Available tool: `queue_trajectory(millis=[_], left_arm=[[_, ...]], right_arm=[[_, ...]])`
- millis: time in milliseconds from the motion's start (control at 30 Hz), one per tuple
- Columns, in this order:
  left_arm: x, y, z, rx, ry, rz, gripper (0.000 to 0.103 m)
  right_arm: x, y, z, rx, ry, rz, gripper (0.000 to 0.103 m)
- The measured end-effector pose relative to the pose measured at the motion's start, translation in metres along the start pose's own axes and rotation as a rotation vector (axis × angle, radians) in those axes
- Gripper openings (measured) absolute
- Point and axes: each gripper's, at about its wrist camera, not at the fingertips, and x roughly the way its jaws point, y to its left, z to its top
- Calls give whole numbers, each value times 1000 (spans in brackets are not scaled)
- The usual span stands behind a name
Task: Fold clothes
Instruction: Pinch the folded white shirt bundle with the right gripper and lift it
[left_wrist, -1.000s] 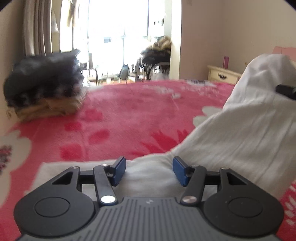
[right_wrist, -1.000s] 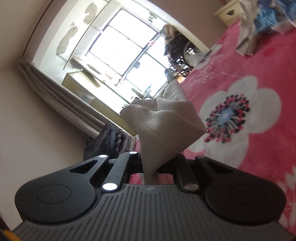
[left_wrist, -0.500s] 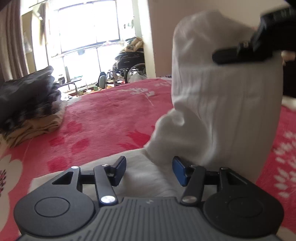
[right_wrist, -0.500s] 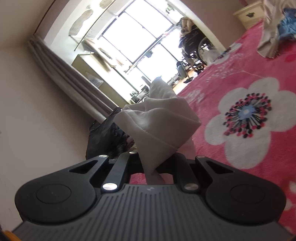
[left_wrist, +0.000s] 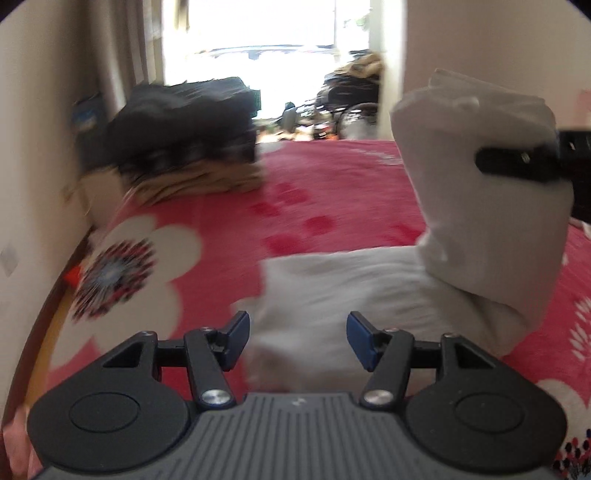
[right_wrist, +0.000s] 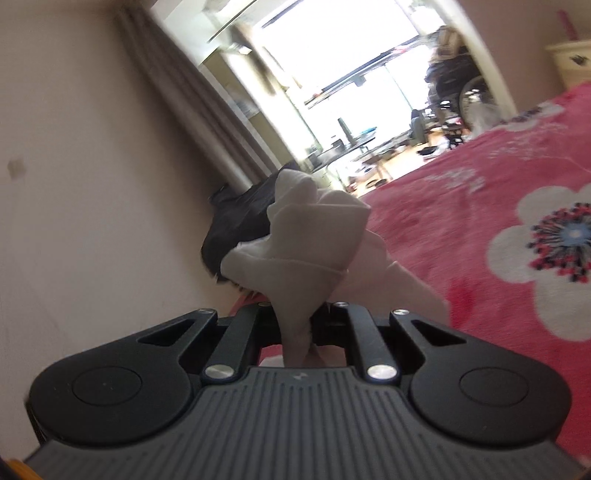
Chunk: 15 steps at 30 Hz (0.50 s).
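A white garment (left_wrist: 369, 280) lies bunched on the pink flowered blanket (left_wrist: 332, 206). One end of it is lifted into a tall fold at the right of the left wrist view. My left gripper (left_wrist: 297, 332) hangs just over the low part of the cloth, its blue pads (left_wrist: 360, 338) wide apart and not pressing on the fabric. My right gripper (right_wrist: 295, 314) is shut on a gathered bunch of the white garment (right_wrist: 306, 240), which sticks up ahead of its fingers. One of its black fingers (left_wrist: 517, 168) shows in the left wrist view, pinching the lifted fold.
A stack of folded clothes (left_wrist: 184, 125), dark ones on tan ones, sits at the far left of the bed against the wall (left_wrist: 37, 147). Beyond the bed are a bright window, a wheelchair (left_wrist: 351, 99) and a cream nightstand (right_wrist: 572, 59).
The left wrist view has swung left, so the clothes stack and wall now fill its left side. My right gripper has rolled more upright and carried the pinched fold leftward, still lifted.
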Motion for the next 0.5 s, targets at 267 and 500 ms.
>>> queue_trajectory(millis=[267,500], left_arm=[[-15,54,-13,-219,80,36,58],[-33,83,-7,-328,45,28,58]], right_arm=[[52,62,-46,-398,194,-19,6],[79,102,-93,-704,316,-82,10]])
